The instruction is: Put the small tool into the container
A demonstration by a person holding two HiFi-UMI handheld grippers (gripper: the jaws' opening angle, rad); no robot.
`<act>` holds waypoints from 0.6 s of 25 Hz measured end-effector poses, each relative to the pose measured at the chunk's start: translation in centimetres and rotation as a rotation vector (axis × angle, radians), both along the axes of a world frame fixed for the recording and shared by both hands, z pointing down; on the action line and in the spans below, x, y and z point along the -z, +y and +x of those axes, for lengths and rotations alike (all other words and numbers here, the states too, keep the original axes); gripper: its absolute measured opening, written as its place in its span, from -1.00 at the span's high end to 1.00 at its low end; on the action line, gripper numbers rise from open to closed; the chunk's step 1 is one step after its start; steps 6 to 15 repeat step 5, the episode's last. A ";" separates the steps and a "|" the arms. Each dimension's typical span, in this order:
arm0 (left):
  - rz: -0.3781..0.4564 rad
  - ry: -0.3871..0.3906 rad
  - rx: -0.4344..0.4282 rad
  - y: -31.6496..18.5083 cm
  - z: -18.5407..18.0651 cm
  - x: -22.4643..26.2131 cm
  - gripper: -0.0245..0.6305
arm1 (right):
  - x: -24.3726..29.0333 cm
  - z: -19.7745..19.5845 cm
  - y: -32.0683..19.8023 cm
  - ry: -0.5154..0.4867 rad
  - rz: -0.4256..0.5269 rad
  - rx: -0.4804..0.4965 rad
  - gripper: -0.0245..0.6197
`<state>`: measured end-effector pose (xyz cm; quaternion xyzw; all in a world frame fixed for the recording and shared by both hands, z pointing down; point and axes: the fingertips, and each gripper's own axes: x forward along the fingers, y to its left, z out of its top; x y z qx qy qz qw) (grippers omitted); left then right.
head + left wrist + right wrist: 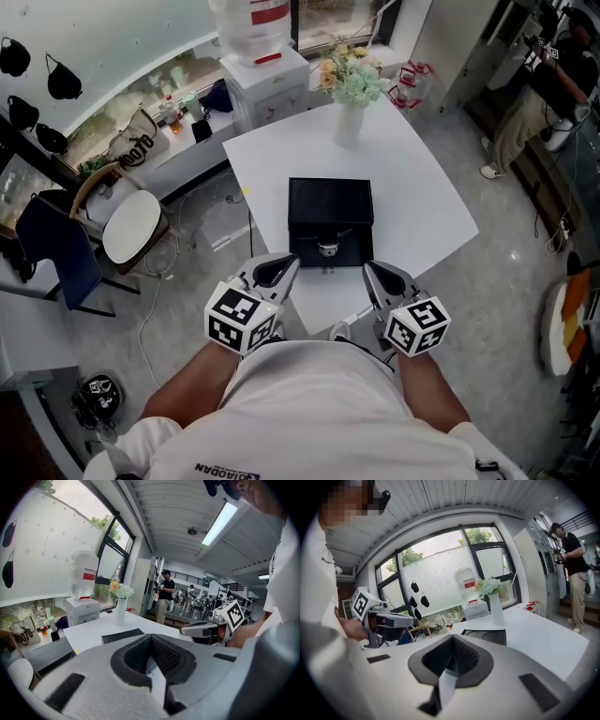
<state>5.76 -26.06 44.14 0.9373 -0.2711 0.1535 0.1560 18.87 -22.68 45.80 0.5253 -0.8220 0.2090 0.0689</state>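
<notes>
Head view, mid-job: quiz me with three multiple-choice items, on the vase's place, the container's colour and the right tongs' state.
1. The vase stands: A) on the table beyond the container; B) on top of the container; C) under the table.
2. The container is: A) white; B) black; C) red.
3. The right tongs are: A) shut, empty; B) wide open; C) clamped on the vase.
Answers: 1A, it stands past the container toward the far corner; 2B, its top is black; 3A, the jaws meet with nothing between.
</notes>
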 end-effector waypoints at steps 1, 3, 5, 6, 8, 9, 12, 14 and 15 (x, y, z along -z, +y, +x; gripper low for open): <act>0.000 0.000 0.000 0.0 0.0 0.0 0.90 | 0.0 -0.1 0.0 0.000 0.000 0.001 0.91; -0.001 0.000 -0.001 0.0 0.0 0.0 0.90 | 0.0 -0.2 0.0 -0.001 0.000 0.004 0.91; -0.002 0.000 -0.002 0.0 0.0 -0.1 0.90 | 0.0 -0.3 0.0 0.000 0.000 0.007 0.91; -0.002 0.000 -0.002 0.0 0.0 -0.1 0.90 | 0.0 -0.3 0.0 0.000 0.000 0.007 0.91; -0.002 0.000 -0.002 0.0 0.0 -0.1 0.90 | 0.0 -0.3 0.0 0.000 0.000 0.007 0.91; -0.002 0.000 -0.002 0.0 0.0 -0.1 0.90 | 0.0 -0.3 0.0 0.000 0.000 0.007 0.91; -0.002 0.000 -0.002 0.0 0.0 -0.1 0.90 | 0.0 -0.3 0.0 0.000 0.000 0.007 0.91; -0.002 0.000 -0.002 0.0 0.0 -0.1 0.90 | 0.0 -0.3 0.0 0.000 0.000 0.007 0.91; -0.002 0.000 -0.002 0.0 0.0 -0.1 0.90 | 0.0 -0.3 0.0 0.000 0.000 0.007 0.91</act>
